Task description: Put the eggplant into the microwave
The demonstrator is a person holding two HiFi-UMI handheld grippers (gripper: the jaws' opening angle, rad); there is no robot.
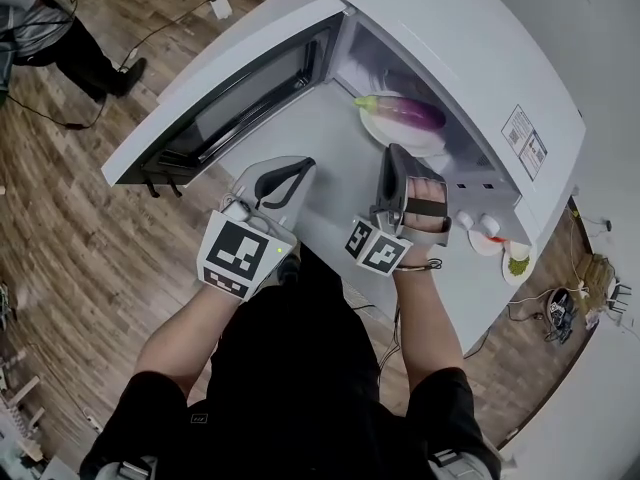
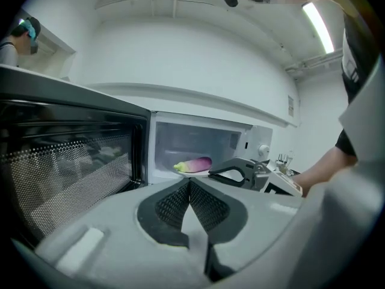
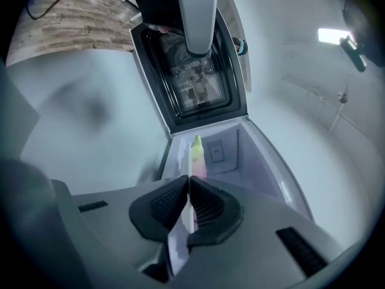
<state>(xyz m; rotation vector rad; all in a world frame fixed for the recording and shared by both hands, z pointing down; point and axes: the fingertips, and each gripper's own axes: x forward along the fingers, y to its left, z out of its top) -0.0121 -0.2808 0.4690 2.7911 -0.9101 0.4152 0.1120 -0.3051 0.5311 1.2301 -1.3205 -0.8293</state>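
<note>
The purple eggplant [image 1: 412,113] with a green stem lies on a white plate [image 1: 383,134] just inside the open microwave [image 1: 480,48]. My right gripper [image 1: 392,150] reaches to the plate's near rim and is shut on it. In the right gripper view the plate [image 3: 185,164] shows edge-on between the closed jaws [image 3: 187,179], with the eggplant [image 3: 197,152] beyond. My left gripper [image 1: 300,165] hovers in front of the opening, left of the right one, shut and holding nothing. In the left gripper view its jaws [image 2: 189,182] meet, and the eggplant [image 2: 194,164] lies ahead.
The microwave door [image 1: 230,98] stands swung out to the left, close to my left gripper. On the counter to the right sits a small dish [image 1: 500,243] with red and green bits. A person [image 1: 60,28] stands on the wood floor at the far left, beside a cable.
</note>
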